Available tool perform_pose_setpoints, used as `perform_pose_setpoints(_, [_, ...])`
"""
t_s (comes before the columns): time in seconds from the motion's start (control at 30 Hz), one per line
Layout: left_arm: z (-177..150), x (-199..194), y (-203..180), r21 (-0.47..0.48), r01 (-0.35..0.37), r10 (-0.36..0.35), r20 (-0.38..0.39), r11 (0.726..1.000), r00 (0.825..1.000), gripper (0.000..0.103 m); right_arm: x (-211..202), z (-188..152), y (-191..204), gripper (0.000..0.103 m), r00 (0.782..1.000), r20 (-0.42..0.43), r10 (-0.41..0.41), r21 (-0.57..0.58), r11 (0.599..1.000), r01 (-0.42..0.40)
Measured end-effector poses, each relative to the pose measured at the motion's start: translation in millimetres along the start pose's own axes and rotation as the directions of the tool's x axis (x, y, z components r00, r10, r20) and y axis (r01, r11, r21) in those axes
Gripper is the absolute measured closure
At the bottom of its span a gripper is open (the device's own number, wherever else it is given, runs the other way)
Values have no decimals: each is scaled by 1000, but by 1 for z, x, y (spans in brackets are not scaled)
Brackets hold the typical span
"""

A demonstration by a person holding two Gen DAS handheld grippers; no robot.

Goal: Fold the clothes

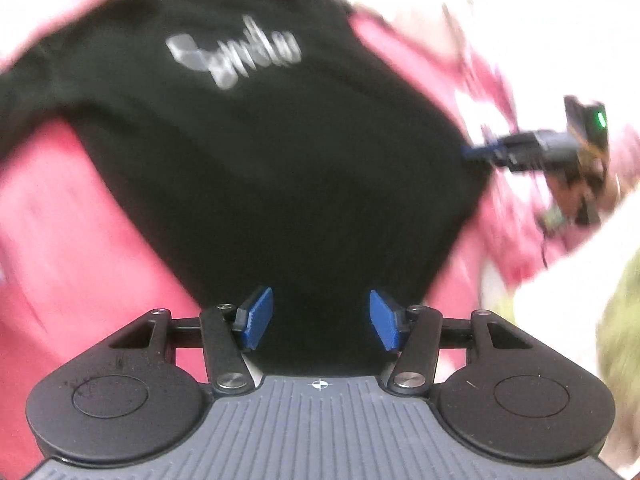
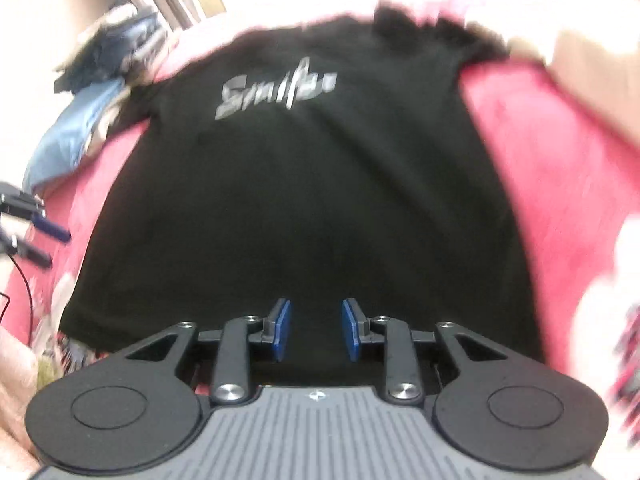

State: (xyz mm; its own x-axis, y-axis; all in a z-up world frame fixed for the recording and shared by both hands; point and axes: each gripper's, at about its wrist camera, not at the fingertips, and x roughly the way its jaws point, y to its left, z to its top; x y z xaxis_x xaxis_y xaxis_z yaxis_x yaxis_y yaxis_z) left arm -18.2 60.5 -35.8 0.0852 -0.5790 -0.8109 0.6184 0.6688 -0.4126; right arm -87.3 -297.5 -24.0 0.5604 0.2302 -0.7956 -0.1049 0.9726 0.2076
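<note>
Left gripper (image 1: 321, 319): blue pads spread wide, nothing between them, hovering over the shirt's near hem.
Right gripper (image 2: 316, 330): pads parted, empty, above the same hem, probably lined up to pinch it.
Black cotton T-shirt with silver lettering (image 2: 304, 200): spread flat, print up, not visibly folded.
Pink bedcover (image 2: 560, 184): underneath, serving as the folding surface.
Pile of blue clothes (image 2: 84, 100): heaped beyond the shirt's far left corner.

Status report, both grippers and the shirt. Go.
Left gripper open, empty. Right gripper open, empty. Black shirt spread flat, unfolded, on red cover. Clothes pile beyond its corner.
</note>
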Motion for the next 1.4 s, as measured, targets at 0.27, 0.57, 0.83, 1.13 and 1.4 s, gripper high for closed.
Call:
perform_pose_setpoints(0.27, [116,40,65,-86,-383,392,268,920,880,49,25,82,-17,73,996,85,24,-57,998,-20])
perform_pose_setpoints(0.57, [150,60,148,-346,-477,573,279,808,770,51,140,185,-1,78,977,112,183,-151,975,-165])
perform_pose_setpoints(0.83, [160,40,190,-512,-496,689,308,702,656,51,259,270,61,61,942,45,332,-145,935,-323])
perform_pose_setpoints(1.13, [177,72,219,-455,-648,783,227,611,580,49,334,298,63,95,959,-45,280,-27,959,-281])
perform_pose_setpoints(1.4, [175,78,221,-453,-686,819,240,570,522,48,350,294,42,102,966,60,252,52,966,-255])
